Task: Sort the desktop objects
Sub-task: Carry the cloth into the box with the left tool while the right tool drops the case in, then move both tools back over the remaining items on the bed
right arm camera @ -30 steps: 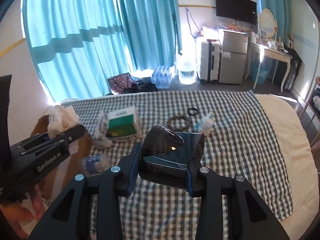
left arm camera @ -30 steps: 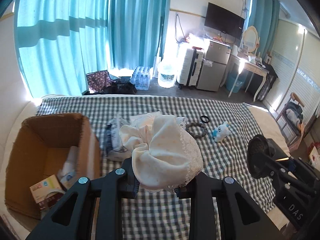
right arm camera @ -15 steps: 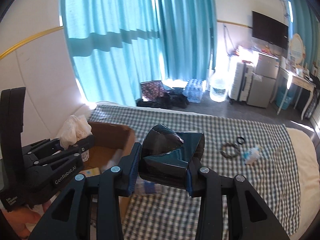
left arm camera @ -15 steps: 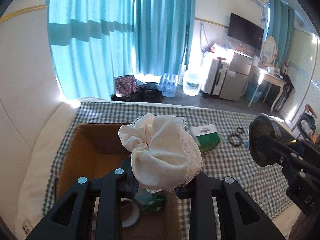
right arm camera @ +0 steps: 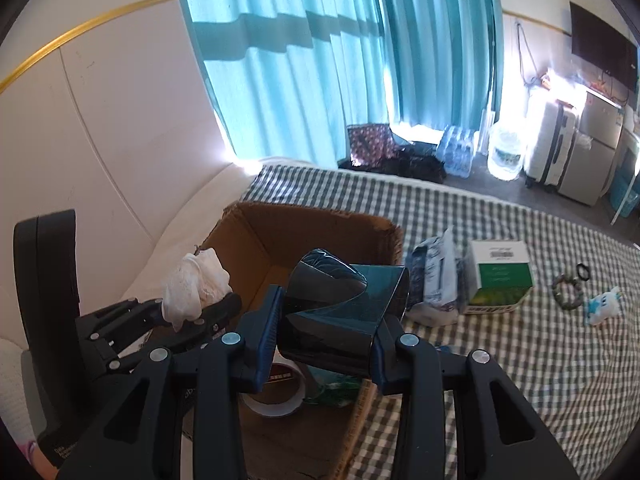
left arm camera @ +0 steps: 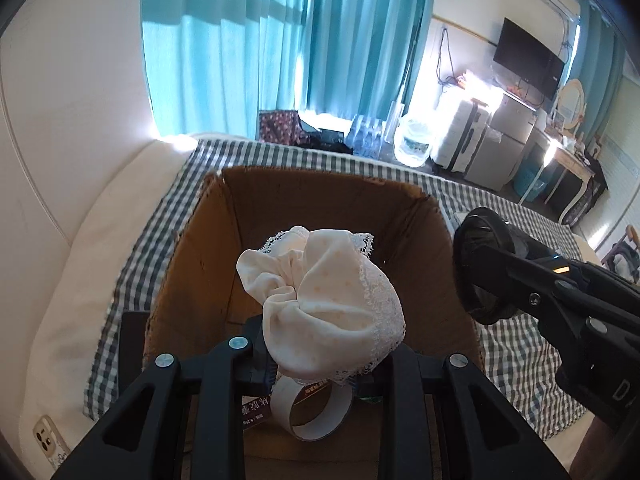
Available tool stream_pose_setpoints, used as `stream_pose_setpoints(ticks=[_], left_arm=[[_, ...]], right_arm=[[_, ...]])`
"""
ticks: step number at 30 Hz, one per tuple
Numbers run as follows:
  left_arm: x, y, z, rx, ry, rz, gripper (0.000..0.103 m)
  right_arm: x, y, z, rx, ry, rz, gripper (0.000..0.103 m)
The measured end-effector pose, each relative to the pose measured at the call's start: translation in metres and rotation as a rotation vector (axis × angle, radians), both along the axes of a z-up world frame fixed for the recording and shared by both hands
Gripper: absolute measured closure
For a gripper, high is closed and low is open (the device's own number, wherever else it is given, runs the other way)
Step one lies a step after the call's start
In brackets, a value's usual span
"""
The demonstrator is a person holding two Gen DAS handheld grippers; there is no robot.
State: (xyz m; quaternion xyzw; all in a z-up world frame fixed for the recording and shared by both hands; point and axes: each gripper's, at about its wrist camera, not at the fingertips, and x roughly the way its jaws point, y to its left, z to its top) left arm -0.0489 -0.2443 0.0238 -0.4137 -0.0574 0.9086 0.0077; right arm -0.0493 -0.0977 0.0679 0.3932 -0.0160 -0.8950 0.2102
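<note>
My left gripper [left arm camera: 320,354] is shut on a cream lace-trimmed cloth [left arm camera: 324,300] and holds it above the open cardboard box [left arm camera: 240,216]. It also shows in the right wrist view [right arm camera: 192,312] with the cloth [right arm camera: 194,280] over the box [right arm camera: 312,224]. My right gripper [right arm camera: 324,340] is shut on a dark glossy holder [right arm camera: 340,300] over the box's right side; it shows at the right in the left wrist view [left arm camera: 486,268]. A tape roll [left arm camera: 312,412] lies in the box.
On the checked cover to the right of the box lie a plastic packet [right arm camera: 434,276], a green-and-white carton [right arm camera: 500,276], a beaded ring [right arm camera: 566,288], a black hair tie [right arm camera: 583,268] and a small blue-white toy [right arm camera: 602,306]. A white padded headboard [right arm camera: 100,152] stands at the left.
Both grippers have swung left from over the cover to above the cardboard box, each still holding its object. The box interior with the tape roll has come into view below.
</note>
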Motion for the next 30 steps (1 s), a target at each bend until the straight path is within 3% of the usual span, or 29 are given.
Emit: stream_pose_setpoints(ticks=[1, 2, 4, 5, 6, 7, 10, 20, 26, 30], left_arm=[[0.000, -0.001, -0.002, 0.022, -0.003, -0.006, 0.066], [0.000, -0.003, -0.003, 0.040, -0.001, -0.013, 0.048], [0.001, -0.006, -0.004, 0.050, 0.009, -0.003, 0.023], [0.001, -0.009, -0.004, 0.048, 0.016, 0.013, 0.015], [0.000, -0.010, -0.004, 0.048, 0.020, 0.024, 0.013], [-0.001, -0.011, -0.004, 0.050, 0.019, 0.031, 0.012], [-0.004, -0.011, -0.006, 0.037, -0.001, 0.037, 0.011], [0.002, 0.031, 0.006, 0.010, 0.006, 0.017, 0.006], [0.010, 0.097, 0.024, -0.010, 0.040, -0.060, 0.000], [0.014, 0.146, 0.028, -0.035, 0.060, -0.120, 0.000]], right_arm=[[-0.003, -0.002, -0.005, -0.011, -0.015, 0.004, 0.066], [-0.006, -0.004, -0.009, -0.022, -0.029, 0.007, 0.066], [-0.012, -0.005, -0.016, -0.041, -0.059, 0.012, 0.059], [-0.015, -0.004, -0.018, -0.042, -0.067, 0.000, 0.040], [-0.016, -0.003, -0.018, -0.042, -0.065, -0.021, 0.023], [-0.018, -0.001, -0.017, -0.051, -0.053, -0.043, 0.021], [-0.022, 0.010, -0.012, -0.088, -0.040, -0.074, 0.021], [-0.013, 0.064, -0.005, -0.046, -0.017, -0.185, 0.021], [0.009, 0.123, 0.014, -0.014, 0.040, -0.262, 0.021], [0.022, 0.170, 0.026, 0.028, 0.085, -0.332, 0.015]])
